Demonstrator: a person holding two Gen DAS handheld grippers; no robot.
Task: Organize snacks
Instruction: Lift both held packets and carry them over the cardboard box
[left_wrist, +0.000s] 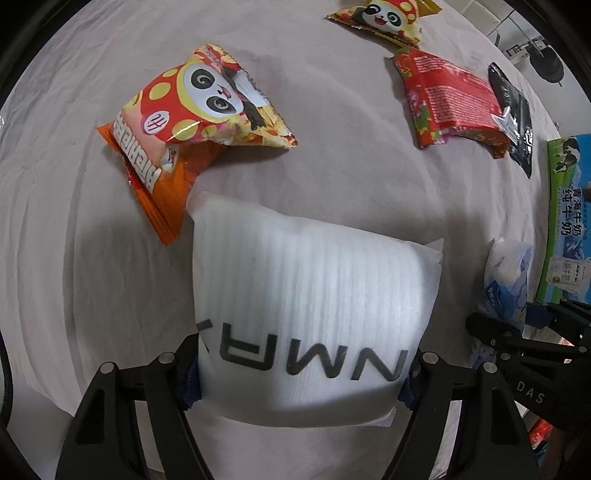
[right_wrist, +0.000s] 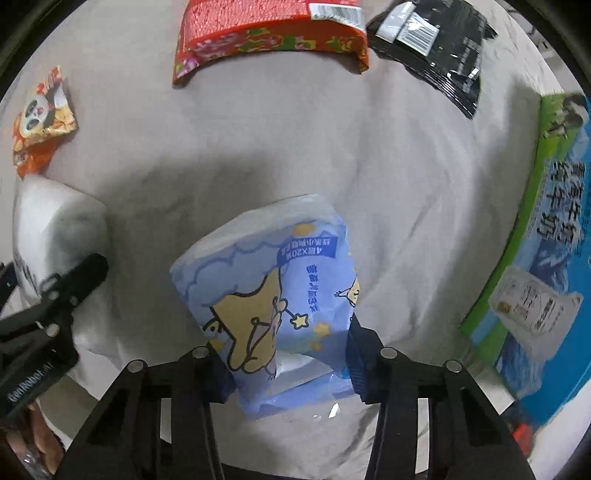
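On bedsheet (left_wrist: 351, 177), left gripper (left_wrist: 299, 373) clamps white pouch (left_wrist: 314, 302), lettering half-hidden

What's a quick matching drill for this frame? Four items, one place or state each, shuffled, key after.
Items:
1. white foam pouch
2. blue tissue pack
3. black packet
4. panda snack bag

States:
A. lies on an orange packet
B. held in the right gripper
C. held in the left gripper
D. beside the red floral packet

Pairs: 1-C, 2-B, 3-D, 4-A
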